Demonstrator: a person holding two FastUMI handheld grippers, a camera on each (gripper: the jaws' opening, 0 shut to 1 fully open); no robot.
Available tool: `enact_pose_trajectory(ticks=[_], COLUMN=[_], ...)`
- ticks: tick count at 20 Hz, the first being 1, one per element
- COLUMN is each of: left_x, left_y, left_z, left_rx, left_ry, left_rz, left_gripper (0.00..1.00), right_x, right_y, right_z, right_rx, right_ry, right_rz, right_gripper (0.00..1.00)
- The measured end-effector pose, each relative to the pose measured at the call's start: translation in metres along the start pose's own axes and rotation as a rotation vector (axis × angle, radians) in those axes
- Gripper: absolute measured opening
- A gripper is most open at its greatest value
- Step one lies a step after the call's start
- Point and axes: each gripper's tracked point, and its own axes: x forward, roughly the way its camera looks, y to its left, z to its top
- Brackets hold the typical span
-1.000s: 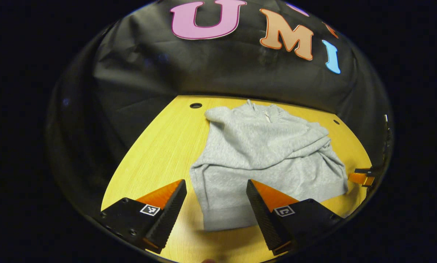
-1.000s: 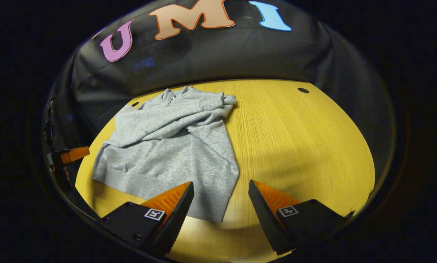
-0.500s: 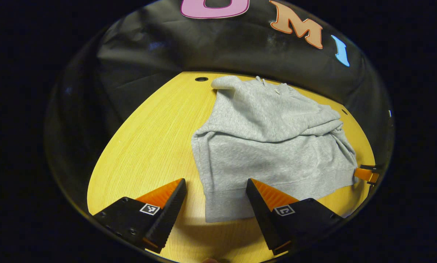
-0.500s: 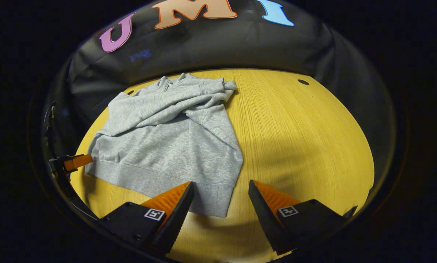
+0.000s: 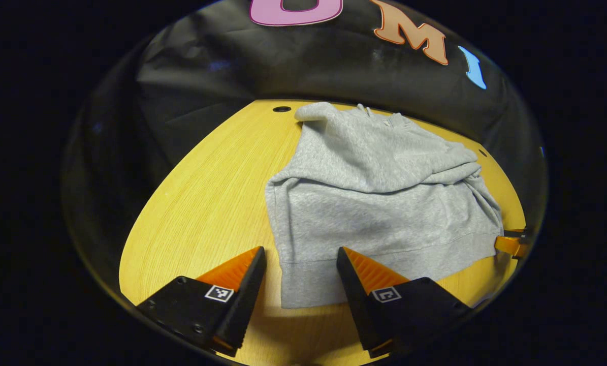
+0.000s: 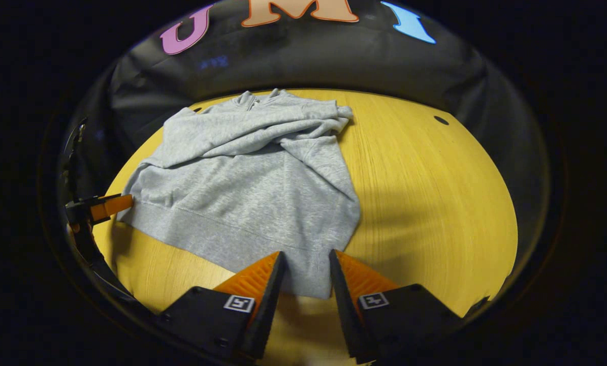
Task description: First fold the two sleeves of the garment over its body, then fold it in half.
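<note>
Sweatshirt [image 5: 379, 203]: grey, flat on your table [image 5: 206, 203], collar toward the far edge, both sleeves crossed over the body, hem at the near edge.
Left gripper [image 5: 300, 254]: fingers spread, straddling the hem's left corner.
Right gripper [image 6: 306, 259]: fingers narrowly parted about the hem's right corner; grip on it cannot be told.

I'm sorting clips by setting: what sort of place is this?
Likely a staged recording booth, not a home: a grey sweatshirt lies on a bare yellow wooden table with round holes, backed by a black cloth wall.
</note>
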Motion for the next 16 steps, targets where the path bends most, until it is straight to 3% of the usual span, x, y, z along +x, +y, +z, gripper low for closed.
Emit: enact_pose_trajectory(ticks=[1,2,3,5,6,7,8,10,16], left_x=[0.000,0.001,0.001,0.001,0.000,0.000,0.000,-0.001,-0.010], left_y=[-0.003,-0.004,-0.007,-0.011,-0.013,-0.014,-0.015,-0.017,-0.023], left_z=[0.000,0.000,-0.001,0.001,0.002,0.003,0.003,0.001,-0.005], left_rx=[0.009,0.013,0.015,0.008,0.000,0.006,0.013,-0.003,-0.034], left_ry=[0.002,0.004,0.008,0.001,-0.006,-0.005,0.003,0.041,0.089], left_rz=[-0.013,-0.018,-0.032,-0.057,-0.065,-0.074,-0.084,-0.101,-0.158], left_gripper=[0.77,0.63,0.60,0.46,0.25,0.18,0.09,0.00,0.00], right_x=[0.002,-0.001,0.004,0.002,0.000,0.006,0.001,0.001,-0.012], right_y=[0.003,0.002,0.003,0.005,0.006,0.005,0.005,0.004,0.000], right_z=[0.001,0.002,0.001,0.001,0.005,0.006,0.005,0.007,0.015], right_rx=[0.012,0.032,0.034,0.030,0.044,0.056,0.056,0.056,0.090], right_ry=[0.004,0.010,0.014,0.027,0.028,0.045,0.049,0.060,0.058], right_rz=[0.019,0.009,0.007,0.023,0.035,0.042,0.044,0.047,0.063], right_gripper=[0.48,0.35,0.23,0.20,0.15,0.05,0.07,0.02,0.02])
